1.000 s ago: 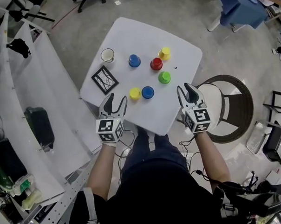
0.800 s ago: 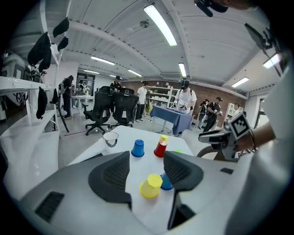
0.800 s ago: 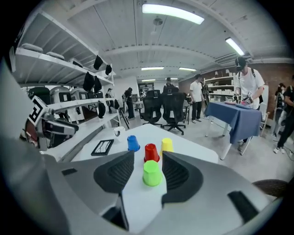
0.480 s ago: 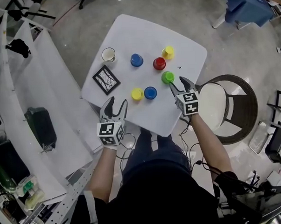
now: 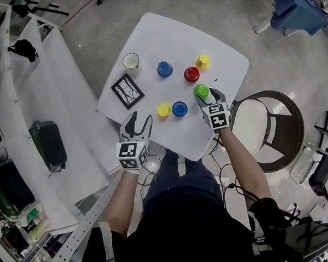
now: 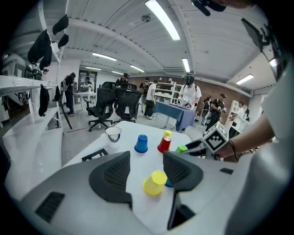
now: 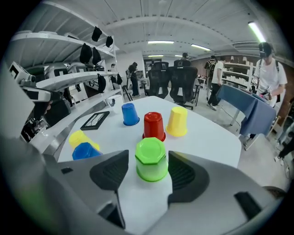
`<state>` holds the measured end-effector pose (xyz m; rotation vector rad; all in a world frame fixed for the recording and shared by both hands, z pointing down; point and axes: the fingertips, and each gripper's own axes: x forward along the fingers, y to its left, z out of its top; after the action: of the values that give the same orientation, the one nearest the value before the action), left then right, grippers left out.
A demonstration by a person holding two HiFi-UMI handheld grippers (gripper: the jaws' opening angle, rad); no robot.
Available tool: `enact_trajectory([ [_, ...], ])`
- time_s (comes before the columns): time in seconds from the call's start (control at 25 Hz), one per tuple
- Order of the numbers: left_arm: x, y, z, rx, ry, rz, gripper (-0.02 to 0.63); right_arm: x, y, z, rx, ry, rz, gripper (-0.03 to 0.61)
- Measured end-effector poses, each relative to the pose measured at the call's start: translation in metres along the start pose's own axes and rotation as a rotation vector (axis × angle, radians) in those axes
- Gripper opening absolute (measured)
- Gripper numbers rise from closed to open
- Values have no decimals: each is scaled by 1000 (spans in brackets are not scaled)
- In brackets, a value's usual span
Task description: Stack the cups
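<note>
A white tabletop [image 5: 157, 40] with rounded corners is recorded. A black square tile [image 5: 127, 90] bearing a white crack pattern is laid flat near its left edge. A round chair [image 5: 251, 119] with a white seat is placed just beside the right edge. Black office chairs [image 6: 126, 102] and a blue-draped table [image 6: 172, 114] are observed beyond, with persons [image 6: 189, 94] standing behind.

Six small plastic cups stand upside down on the white desk [image 5: 157, 38], none stacked. Toward the far side are a yellow cup [image 5: 203, 61], a red cup [image 5: 192, 74] close beside it, and a blue cup [image 5: 165, 68] further left. A green cup [image 5: 201, 91] stands just nearer than the red one. By the near edge, a second yellow cup [image 5: 164, 109] and a second blue cup [image 5: 179, 109] sit side by side.
</note>
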<state>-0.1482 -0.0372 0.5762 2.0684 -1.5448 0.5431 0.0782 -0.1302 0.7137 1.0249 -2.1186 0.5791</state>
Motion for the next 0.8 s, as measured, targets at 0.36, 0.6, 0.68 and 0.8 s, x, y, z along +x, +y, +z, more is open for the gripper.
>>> enact_trajectory([
  [0.36,-1,-3,1,-1,-3,-3,221,-4,-2,0,-30,3,-9,207],
  [0.6,-5,-11,-1,-1,-16,-21,218,-20,23,-8,-48,-9,19,207],
  [0.68,-9,-15,-3,0,-19,-27,218,-24,34,-13,-59,-9,28,207],
  [0.8,-14,-17,-7,1,-17,-30,218,-27,47,-20,-68,-10,35,207],
])
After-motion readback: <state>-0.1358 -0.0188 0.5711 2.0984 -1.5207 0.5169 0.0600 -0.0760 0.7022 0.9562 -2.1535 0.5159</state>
